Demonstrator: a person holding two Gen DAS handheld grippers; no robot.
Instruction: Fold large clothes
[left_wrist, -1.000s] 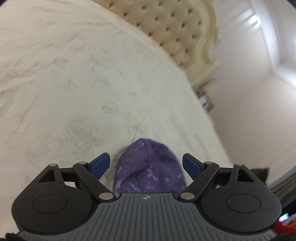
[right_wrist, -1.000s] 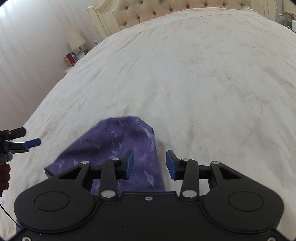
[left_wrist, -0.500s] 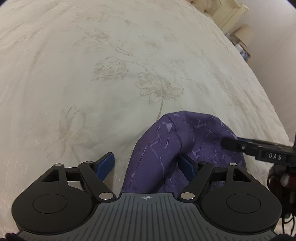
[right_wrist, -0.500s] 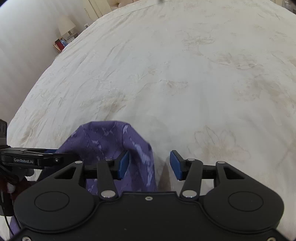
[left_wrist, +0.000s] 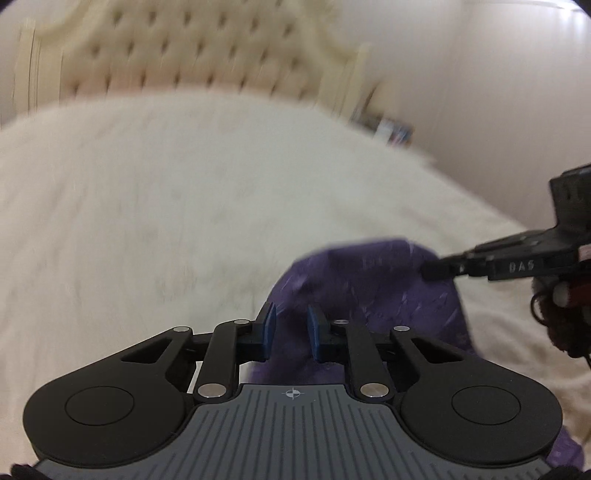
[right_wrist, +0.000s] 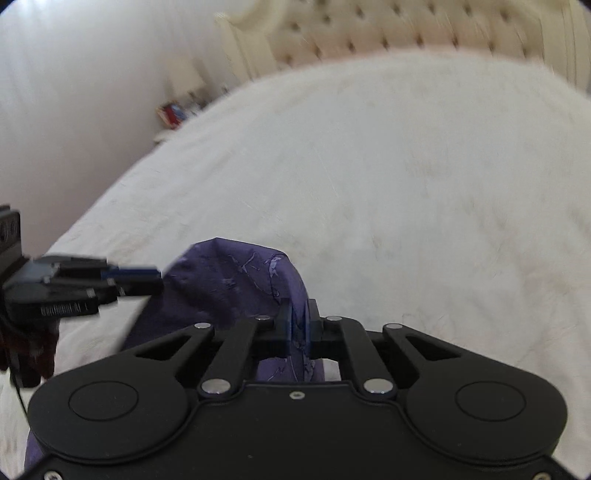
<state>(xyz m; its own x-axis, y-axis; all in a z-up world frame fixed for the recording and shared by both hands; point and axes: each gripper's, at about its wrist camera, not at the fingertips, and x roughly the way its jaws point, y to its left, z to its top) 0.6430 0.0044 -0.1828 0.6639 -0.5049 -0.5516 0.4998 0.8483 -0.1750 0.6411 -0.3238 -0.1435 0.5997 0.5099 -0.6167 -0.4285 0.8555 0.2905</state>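
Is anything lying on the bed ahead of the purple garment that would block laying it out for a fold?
Nothing visible does. The purple garment is pinched by the right gripper, and the left gripper is closing with cloth between its fingers. The white bedspread ahead looks bare up to the headboard, though the frames are blurred.

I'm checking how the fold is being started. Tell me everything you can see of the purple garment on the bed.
The purple garment is thin, soft-looking cloth in deep violet with a paler marbled, streaky print. It lies bunched on the cream bedspread, its far edge rounded and humped up. The right gripper is shut on a fold at its right side. A ridge of cloth sits between the blue pads of the left gripper, whose jaws are closing. Its near part is hidden behind the gripper bodies; motion blur hides finer detail.
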